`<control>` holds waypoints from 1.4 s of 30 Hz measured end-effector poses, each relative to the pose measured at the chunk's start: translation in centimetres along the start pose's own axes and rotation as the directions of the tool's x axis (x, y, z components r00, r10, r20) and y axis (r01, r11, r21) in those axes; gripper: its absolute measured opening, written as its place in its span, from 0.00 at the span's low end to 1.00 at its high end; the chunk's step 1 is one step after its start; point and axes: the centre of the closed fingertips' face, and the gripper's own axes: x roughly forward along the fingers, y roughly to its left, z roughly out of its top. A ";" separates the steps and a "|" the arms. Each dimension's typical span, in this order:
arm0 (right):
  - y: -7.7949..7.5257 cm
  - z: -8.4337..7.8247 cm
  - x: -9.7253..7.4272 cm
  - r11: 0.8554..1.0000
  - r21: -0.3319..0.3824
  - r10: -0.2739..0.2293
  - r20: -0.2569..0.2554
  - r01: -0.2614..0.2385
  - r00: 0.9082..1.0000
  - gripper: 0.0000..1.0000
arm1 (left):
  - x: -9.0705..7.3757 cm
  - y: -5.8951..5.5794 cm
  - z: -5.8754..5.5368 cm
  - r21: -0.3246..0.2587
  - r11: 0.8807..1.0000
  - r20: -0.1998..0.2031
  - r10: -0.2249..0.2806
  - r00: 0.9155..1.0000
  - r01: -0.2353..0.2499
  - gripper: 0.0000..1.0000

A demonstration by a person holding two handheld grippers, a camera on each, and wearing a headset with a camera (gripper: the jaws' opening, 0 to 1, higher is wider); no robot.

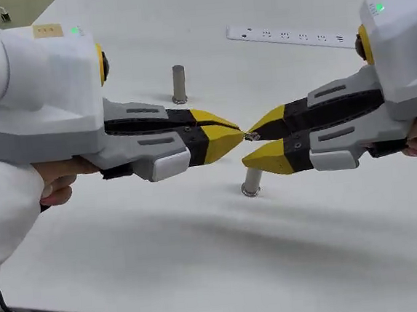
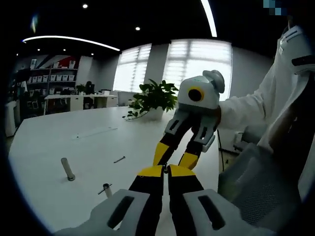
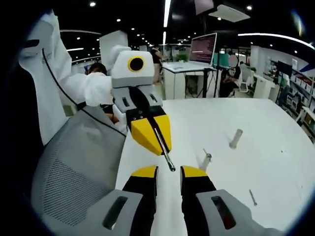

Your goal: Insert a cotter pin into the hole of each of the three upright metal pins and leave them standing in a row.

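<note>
while the left gripper (image 1: pixel 240 133) pinches a cotter pin (image 3: pixel 168 158) by one end over the metal pin (image 1: pixel 252 181) nearer the table's (image 1: pixel 203 266) front edge, with the right gripper (image 1: pixel 249 146) spread around its free tip, a sloppy handover could drop it or topple that metal pin.

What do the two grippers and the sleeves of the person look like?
The left gripper and the right gripper look alike: a white boxy housing, a grey body, and black jaws that end in pointed yellow tips. A small green light glows on top of each housing. The left one also carries a tan label. The person wears a white sleeve.
</note>
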 end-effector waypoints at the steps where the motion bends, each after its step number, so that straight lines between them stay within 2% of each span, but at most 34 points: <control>1: 0.1 0.0 0.1 1.000 -0.001 0.000 -0.003 0.000 1.000 0.12 | 0.0 0.0 0.0 0.002 1.000 -0.001 -0.004 1.000 0.005 0.00; 9: 0.7 0.2 0.1 1.000 -0.026 0.014 -0.003 -0.014 1.000 0.06 | -0.1 -0.6 -0.1 0.019 0.999 -0.003 -0.034 0.999 0.034 0.00; 15: 0.9 -0.1 0.0 0.999 -0.022 0.026 -0.016 -0.026 1.000 0.00 | -0.2 -0.6 -0.2 0.023 0.999 -0.009 -0.049 0.999 0.050 0.00; 22: 1.1 -0.2 -0.1 0.999 -0.022 0.041 -0.023 -0.041 0.999 0.00 | -0.2 -0.6 -0.7 0.044 0.997 -0.040 -0.066 0.997 0.068 0.00; 26: 1.1 -0.6 -0.2 0.996 -0.068 0.048 -0.060 -0.052 0.997 0.00 | -0.1 -0.8 -0.9 0.048 0.996 -0.050 -0.077 0.996 0.079 0.00; 34: 1.4 -1.0 -0.2 0.991 -0.098 0.082 -0.104 -0.092 0.991 0.00 | 0.2 -1.6 -1.4 0.081 0.989 -0.093 -0.112 0.989 0.120 0.00; 42: 2.2 -1.5 -0.1 0.985 -0.120 0.105 -0.137 -0.122 0.985 0.00 | 0.7 -2.5 -1.8 0.116 0.977 -0.133 -0.165 0.977 0.181 0.00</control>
